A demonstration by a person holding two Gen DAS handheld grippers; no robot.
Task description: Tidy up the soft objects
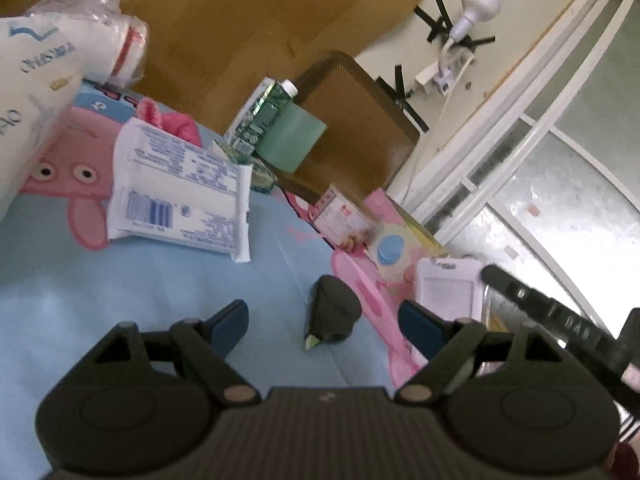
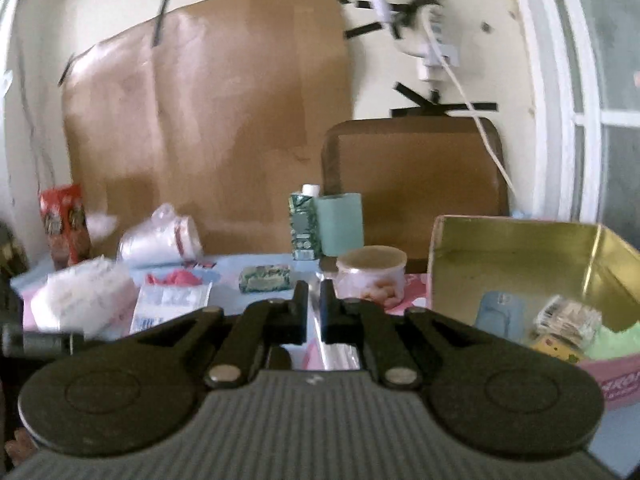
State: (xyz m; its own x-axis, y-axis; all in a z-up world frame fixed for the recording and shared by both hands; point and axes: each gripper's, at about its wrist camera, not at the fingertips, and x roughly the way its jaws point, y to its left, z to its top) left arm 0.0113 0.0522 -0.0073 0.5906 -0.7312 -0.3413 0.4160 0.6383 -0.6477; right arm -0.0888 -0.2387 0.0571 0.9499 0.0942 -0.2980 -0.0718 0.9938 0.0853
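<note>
left tool (image 1: 320,328): jaws stood wide, empty, over the counter (image 1: 120,300).
right tool (image 2: 314,304): jaws pinched on something thin and shiny, likely wrapper.
wipes pack (image 1: 180,188): flat on counter, unsorted.
box (image 2: 520,248): held sorted items.

On the table (image 2: 248,264), the carton (image 2: 304,224) stands at the back, touching the roll (image 2: 340,222) on its right. The cup (image 2: 372,272) sits before the roll. The open box (image 2: 516,248) stands right of the cup.
</note>
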